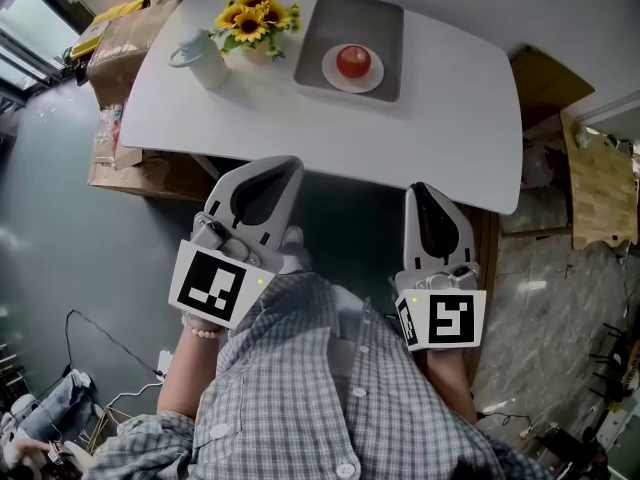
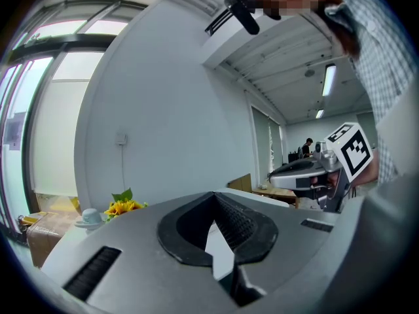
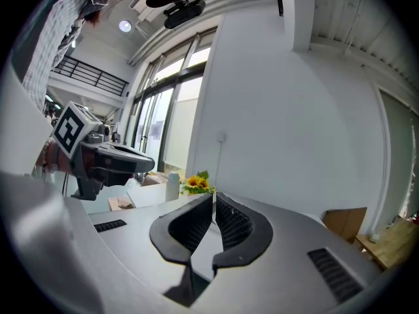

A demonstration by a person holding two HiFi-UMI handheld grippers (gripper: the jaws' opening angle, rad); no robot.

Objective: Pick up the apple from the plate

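Apple (image 1: 353, 61): red, on white plate (image 1: 329, 72), on grey tray (image 1: 350, 16), far side of white bench (image 1: 440, 118). Left tool (image 1: 268, 166), right tool (image 1: 421, 190): jaws pressed together, empty, off the bench's near edge, well apart from apple.

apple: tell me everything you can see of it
The apple is red, round and glossy, and looks whole; its stem is too small to make out. It sits at the middle of a small round white plate, which stands on a grey rectangular tray at the far side of the white table. Only the plate touches it.
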